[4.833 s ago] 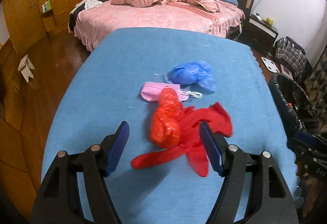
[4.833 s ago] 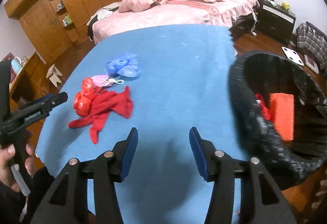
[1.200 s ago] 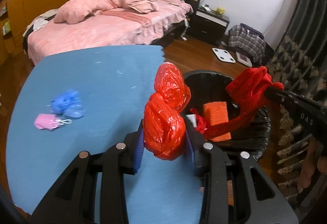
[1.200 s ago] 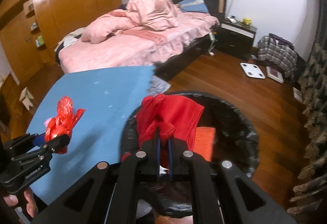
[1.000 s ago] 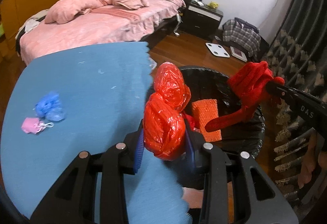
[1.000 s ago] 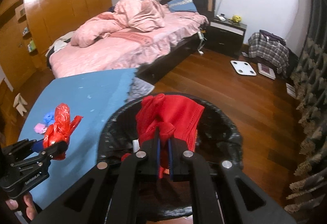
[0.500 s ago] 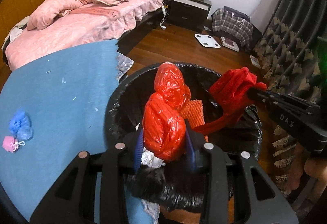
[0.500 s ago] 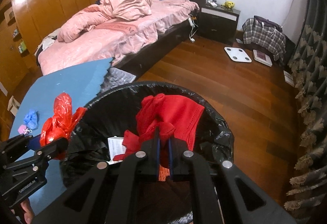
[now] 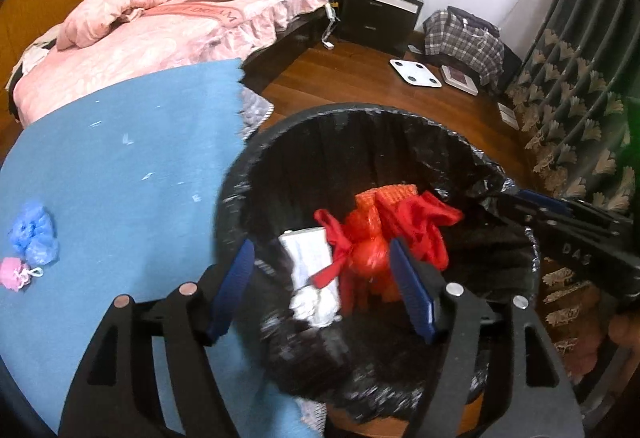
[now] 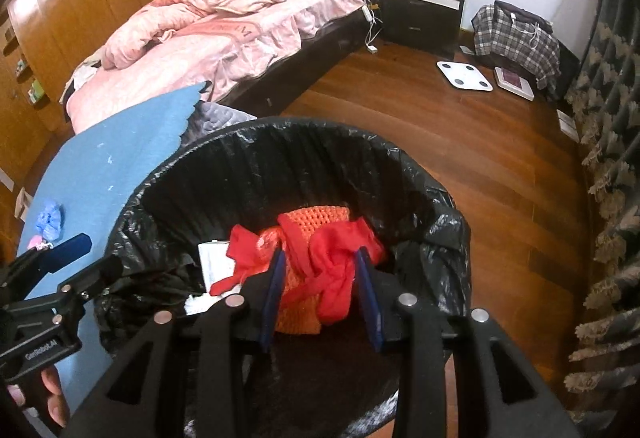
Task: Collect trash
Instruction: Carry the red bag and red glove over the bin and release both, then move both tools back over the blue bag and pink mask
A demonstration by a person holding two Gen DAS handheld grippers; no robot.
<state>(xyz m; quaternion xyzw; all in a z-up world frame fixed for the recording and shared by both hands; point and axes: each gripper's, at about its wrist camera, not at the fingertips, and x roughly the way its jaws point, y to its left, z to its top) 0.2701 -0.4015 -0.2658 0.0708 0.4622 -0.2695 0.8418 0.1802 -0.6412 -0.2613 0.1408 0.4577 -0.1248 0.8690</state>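
Note:
A black-lined trash bin [image 9: 256, 142] [image 10: 304, 142] stands beside the blue table [image 9: 120, 158] [image 10: 104, 166]. Inside it lie the red plastic bag [image 9: 370, 246], the red cloth [image 9: 424, 222] [image 10: 332, 258], an orange knitted piece [image 10: 316, 216] and white paper [image 9: 308, 254]. My left gripper [image 9: 324, 282] is open and empty above the bin. My right gripper [image 10: 320, 290] is open above the bin, over the red cloth. A blue plastic bag [image 9: 34, 234] [image 10: 50, 222] and a pink mask [image 9: 14, 272] lie on the table.
A pink bed [image 9: 180, 18] stands beyond the table. On the wooden floor lie a white scale [image 10: 464, 74] and a plaid bag [image 10: 516, 34]. A dark nightstand [image 10: 424, 10] is by the wall, patterned curtains [image 10: 608, 158] at right.
Both grippers have opened over the bin. The red plastic bag and the red cloth have dropped out of them into the bin.

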